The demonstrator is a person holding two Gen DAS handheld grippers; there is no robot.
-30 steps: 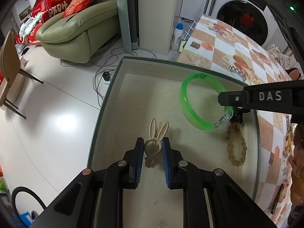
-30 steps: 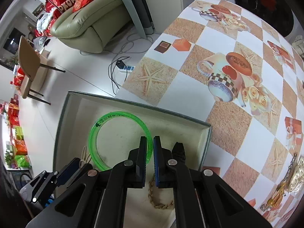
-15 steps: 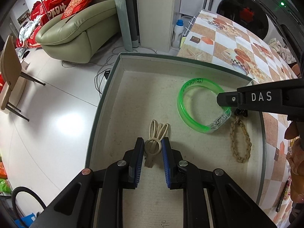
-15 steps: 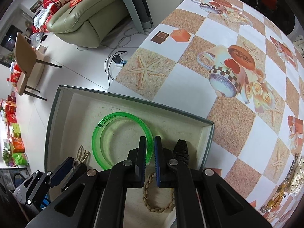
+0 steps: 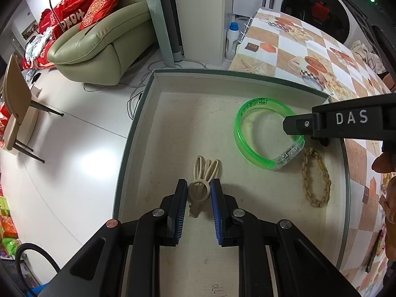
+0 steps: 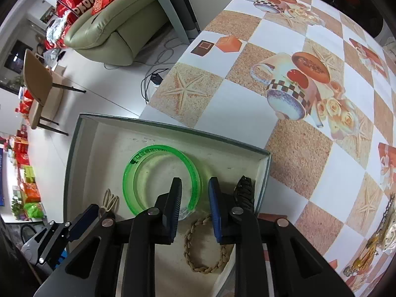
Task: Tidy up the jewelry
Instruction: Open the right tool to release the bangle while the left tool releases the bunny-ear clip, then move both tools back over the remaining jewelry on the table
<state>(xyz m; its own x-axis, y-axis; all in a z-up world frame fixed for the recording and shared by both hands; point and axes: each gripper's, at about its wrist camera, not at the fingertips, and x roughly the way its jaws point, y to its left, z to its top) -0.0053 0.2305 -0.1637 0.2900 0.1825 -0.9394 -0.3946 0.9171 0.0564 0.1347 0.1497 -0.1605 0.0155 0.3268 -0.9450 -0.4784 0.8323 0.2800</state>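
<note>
A shallow box [image 5: 138, 123] with a beige floor holds a green bangle [image 5: 241, 143], a beige rabbit-ear hair clip [image 5: 201, 185] and a braided rope bracelet [image 5: 316, 180]. My left gripper [image 5: 198, 188] straddles the clip's round end with a slight gap on each side; the clip lies on the box floor. My right gripper [image 6: 194, 188] is open over the bangle's rim [image 6: 160, 151], which lies flat. A black hair clip [image 6: 245, 193] lies by the box's right wall. The rope bracelet [image 6: 205, 245] lies below the right fingers.
The box [image 6: 81, 133] sits at the edge of a table with a checkered cloth [image 6: 297, 123]. More jewelry [image 6: 378, 242] lies on the cloth at the right. Beyond the edge are floor, a sofa [image 5: 104, 42] and a chair [image 5: 17, 109].
My right gripper has lowered the green bangle flat onto the box floor and opened, letting it go. My left gripper has loosened around the rabbit-ear clip.
</note>
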